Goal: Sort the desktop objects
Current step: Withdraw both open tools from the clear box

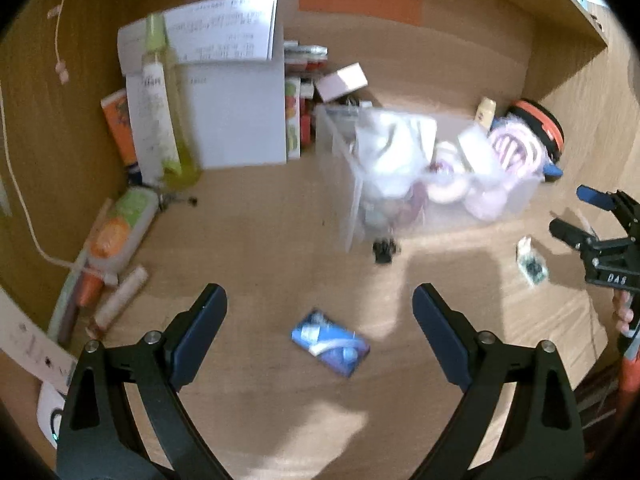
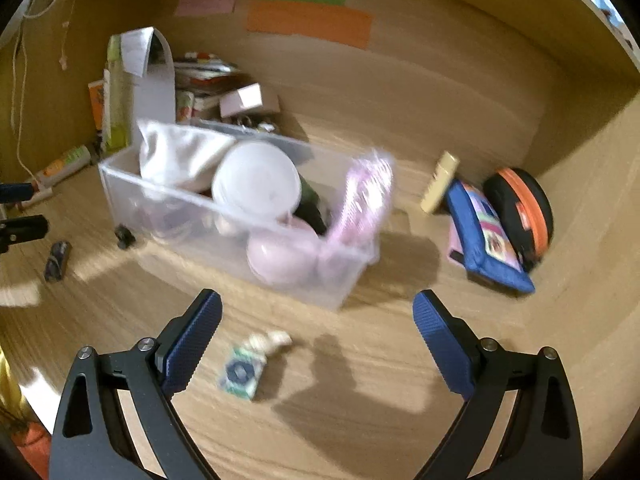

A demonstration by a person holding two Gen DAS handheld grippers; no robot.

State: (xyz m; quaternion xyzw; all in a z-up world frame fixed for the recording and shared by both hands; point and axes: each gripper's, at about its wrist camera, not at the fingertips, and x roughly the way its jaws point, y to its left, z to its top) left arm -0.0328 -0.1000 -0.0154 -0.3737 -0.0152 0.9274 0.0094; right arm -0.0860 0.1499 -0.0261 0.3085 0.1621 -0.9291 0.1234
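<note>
- Your left gripper [image 1: 320, 312] hangs with its jaws spread wide and nothing between them; the blue packet [image 1: 330, 342] lies flat on the wooden desk [image 1: 260, 240] just below the middle of the left wrist view, between the two fingers but lower than their tips.
- Your right gripper [image 2: 318, 316] is likewise wide apart and empty. The small green-and-white packet [image 2: 242, 374] sits low and left of centre in the right wrist view, close to the left finger.
- The clear plastic bin [image 2: 132, 196], already holding a white cloth [image 2: 180, 156], a white round lid [image 2: 256, 184] and pink items, fills the middle of the right view; it looks like the place for loose things.
- Both views are smeared by motion, so slow down before you commit to a grasp.
- For the blue packet, bring the fingers down to straddle its short sides; it lies at a slant, so turn your wrist to match.
- Watch the black clip [image 1: 384, 250] in front of the bin; do not knock it.
</note>
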